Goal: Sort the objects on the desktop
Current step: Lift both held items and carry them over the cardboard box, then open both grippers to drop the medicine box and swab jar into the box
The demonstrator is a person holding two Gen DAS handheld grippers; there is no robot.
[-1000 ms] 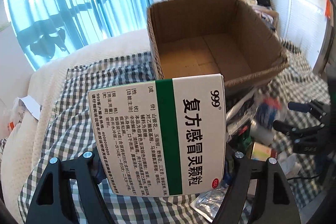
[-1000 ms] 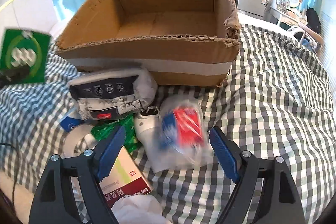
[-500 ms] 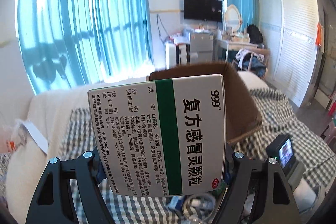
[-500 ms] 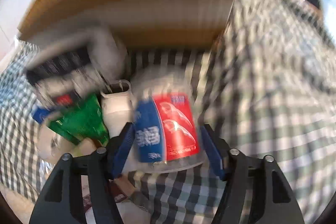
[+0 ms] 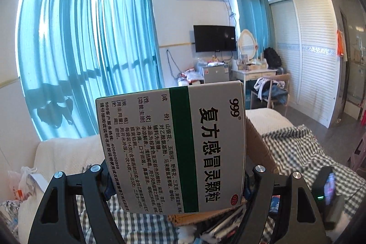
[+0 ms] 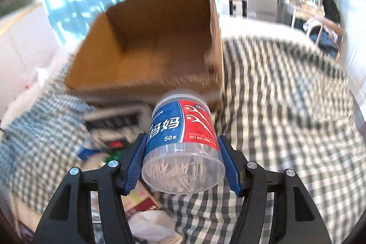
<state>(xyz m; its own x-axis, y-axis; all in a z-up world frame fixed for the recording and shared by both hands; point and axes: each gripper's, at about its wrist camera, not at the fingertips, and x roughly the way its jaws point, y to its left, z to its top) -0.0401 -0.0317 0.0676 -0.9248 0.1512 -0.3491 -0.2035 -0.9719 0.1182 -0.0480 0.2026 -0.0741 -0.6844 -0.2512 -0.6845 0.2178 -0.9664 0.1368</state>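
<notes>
Left gripper is clamped on the medicine box, holding it by its two narrow sides with the printed face square to the camera. The box is high and level, well off the bed, probably carried that way so it clears the carton wall before release. Only a sliver of the cardboard box shows behind and below the medicine box, so I can't tell whether it's over the opening yet.

Right gripper is closed on the floss pick jar. Blue pads sit on opposite sides of the round body, near its wider clear end, which faces the camera. The jar is tilted and lifted off the checked bedspread, on the near side of the cardboard box and just short of its front wall. A grip across the diameter makes sense on a smooth cylinder, though it could still rotate in the pads.

The carton sits open-topped on the bed toward the far edge and looks empty inside. The leftover clutter lies on the bedspread against its near left corner; the view is motion-blurred, so the items are hard to identify.

My read: both items are in transit to the carton, nothing sorted yet.
</notes>
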